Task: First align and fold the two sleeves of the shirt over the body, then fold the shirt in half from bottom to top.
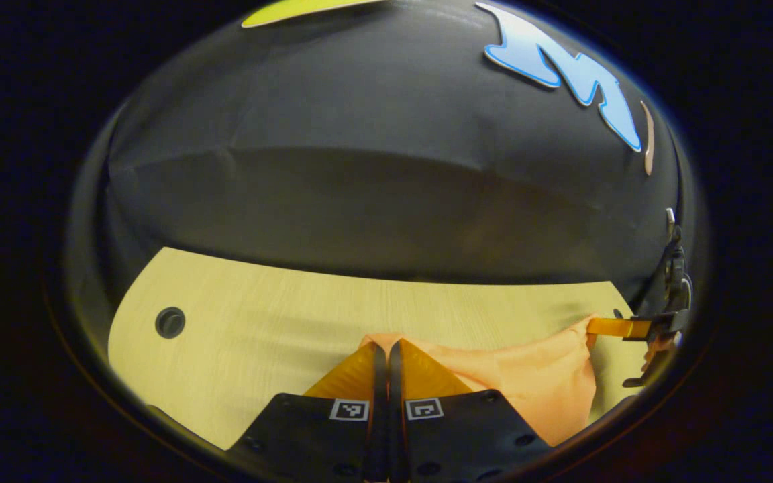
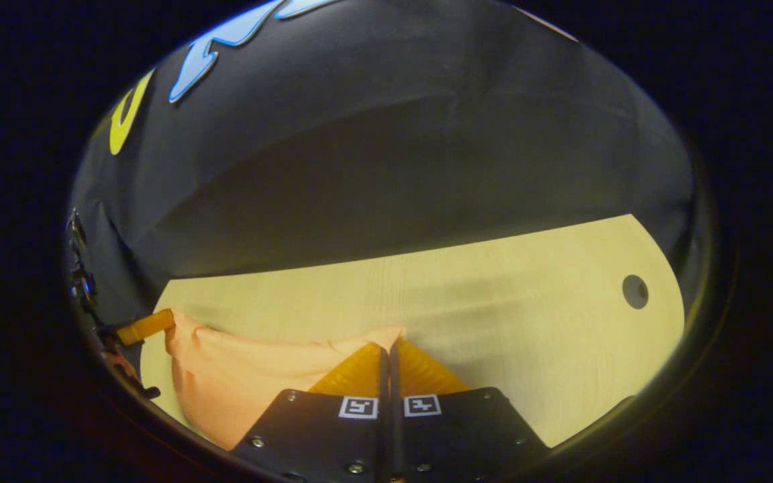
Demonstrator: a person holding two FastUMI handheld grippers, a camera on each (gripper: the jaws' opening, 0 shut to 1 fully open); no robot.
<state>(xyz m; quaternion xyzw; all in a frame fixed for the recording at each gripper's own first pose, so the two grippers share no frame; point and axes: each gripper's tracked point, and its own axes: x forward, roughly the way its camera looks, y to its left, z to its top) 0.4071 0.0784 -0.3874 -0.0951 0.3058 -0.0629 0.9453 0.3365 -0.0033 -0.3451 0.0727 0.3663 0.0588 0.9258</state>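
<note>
Left gripper fingers were pinched together on a corner of the orange shirt, held just above the pale wooden table. Right gripper likewise clamped the opposite corner of the same shirt. Fabric sagged between both grippers, draping toward the table. Each view caught the other gripper at the shirt's far corner. One round hole sat near the table edge.

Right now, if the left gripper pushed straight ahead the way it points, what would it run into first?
The left gripper, shut on the orange shirt, points across bare wooden table toward the black cloth wall. Nothing stands between, so it would probably meet the wall first, though depth is unclear.
</note>
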